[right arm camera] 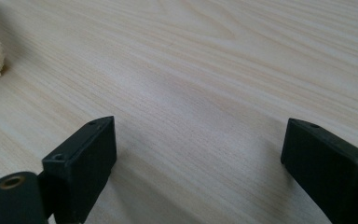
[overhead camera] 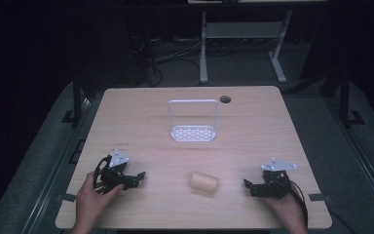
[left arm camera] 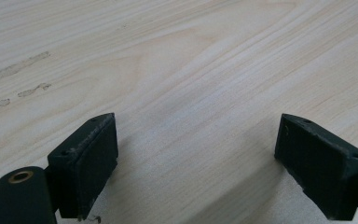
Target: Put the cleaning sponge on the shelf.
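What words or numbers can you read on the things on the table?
None: no word, number or sign can be read.
The white rack is plain.
The pale roll is plain.
The left gripper and right gripper show no readable label.
The table has only wood grain.

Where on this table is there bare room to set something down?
Bare wood on the table lies left and right of the white rack, and between the rack and the loofah roll. The near edge is crowded: both tongs flank the roll.
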